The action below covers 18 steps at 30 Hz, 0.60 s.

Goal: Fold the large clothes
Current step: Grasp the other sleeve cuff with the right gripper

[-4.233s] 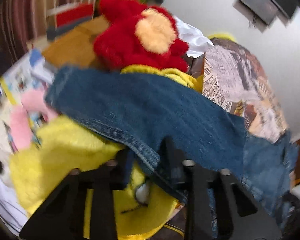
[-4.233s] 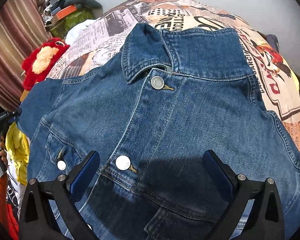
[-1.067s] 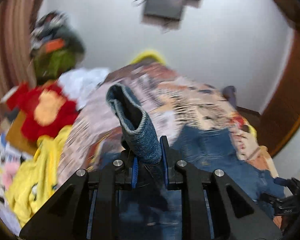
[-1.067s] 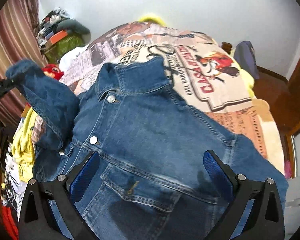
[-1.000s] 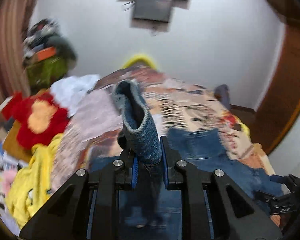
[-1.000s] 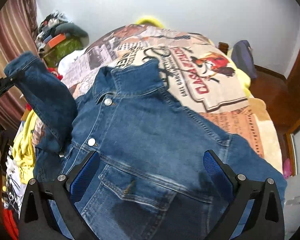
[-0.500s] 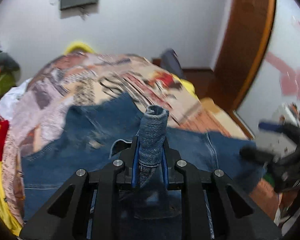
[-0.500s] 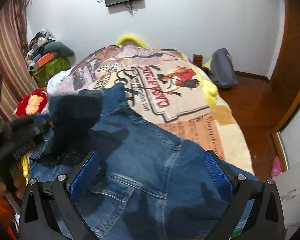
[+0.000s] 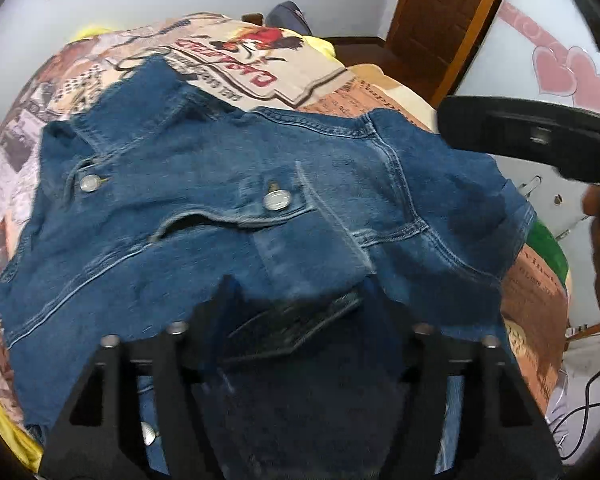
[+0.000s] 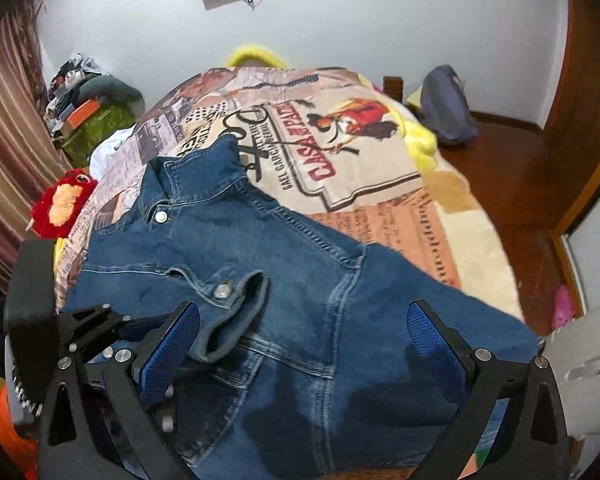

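A blue denim jacket (image 10: 292, 280) lies front up on the bed, collar toward the far left; it also shows in the left wrist view (image 9: 228, 200). One sleeve is folded across the chest, its cuff (image 10: 236, 320) lying near the pocket button. My left gripper (image 9: 300, 300) is open just above that sleeve, which lies loose between its fingers; it also shows in the right wrist view (image 10: 112, 332) at the left. My right gripper (image 10: 304, 344) is open and empty above the jacket's lower front, and shows in the left wrist view (image 9: 528, 136) at the upper right.
The bed cover (image 10: 340, 152) is printed like newspaper. A red plush toy (image 10: 60, 204) and yellow cloth lie at the bed's left edge. Clutter (image 10: 84, 100) is piled at the back left. A grey bag (image 10: 448, 108) sits on the wooden floor at the right.
My left gripper carried the sleeve up and over from the left onto the jacket's chest, then opened and let it go. My right gripper stayed open above the jacket.
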{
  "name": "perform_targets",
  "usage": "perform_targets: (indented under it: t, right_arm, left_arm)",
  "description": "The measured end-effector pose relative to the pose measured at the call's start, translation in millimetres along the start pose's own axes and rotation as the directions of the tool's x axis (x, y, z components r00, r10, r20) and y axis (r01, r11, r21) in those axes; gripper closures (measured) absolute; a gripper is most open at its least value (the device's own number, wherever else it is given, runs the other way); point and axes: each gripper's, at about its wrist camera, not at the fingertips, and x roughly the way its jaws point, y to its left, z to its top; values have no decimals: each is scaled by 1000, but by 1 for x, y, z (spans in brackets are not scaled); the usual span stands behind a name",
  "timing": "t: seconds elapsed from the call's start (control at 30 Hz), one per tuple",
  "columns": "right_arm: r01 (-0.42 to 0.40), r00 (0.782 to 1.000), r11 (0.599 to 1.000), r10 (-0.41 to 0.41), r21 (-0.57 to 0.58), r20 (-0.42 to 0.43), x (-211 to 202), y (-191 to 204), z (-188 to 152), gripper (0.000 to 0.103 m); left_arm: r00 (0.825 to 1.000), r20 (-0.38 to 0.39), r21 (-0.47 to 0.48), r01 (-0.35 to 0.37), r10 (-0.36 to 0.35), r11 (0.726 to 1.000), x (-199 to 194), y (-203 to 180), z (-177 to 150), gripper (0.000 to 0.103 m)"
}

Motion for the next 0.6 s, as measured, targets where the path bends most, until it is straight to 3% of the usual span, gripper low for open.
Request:
perform_targets:
  t: [0.13,0.2,0.33,0.43,0.6]
  right_arm:
    - [-60,997,998,61,25,-47,17,11,3,0]
    - [-92,992,995,95,37,-85,31,19,4,0]
    - [-141,974,986,153,84,-167,65,30,0,0]
    - [-172,949,974,205,149,-240,94,32,-4,4]
    - [-175,919,966,230,191,-320,130,41,-11,19]
  left_arm:
    - [996,59,-24,-63,65,998,-29,26,-12,33]
    - [992,84,-62,-92,97,994,-43,49,-21,25]
    - [969,108,-141,-207,223,968,-65,109,-51,19]
    - [947,53,-217,-299,317,929,-70,159,-82,19]
    - [914,-77,-359,-399,399,844,-70,236,-148,19]
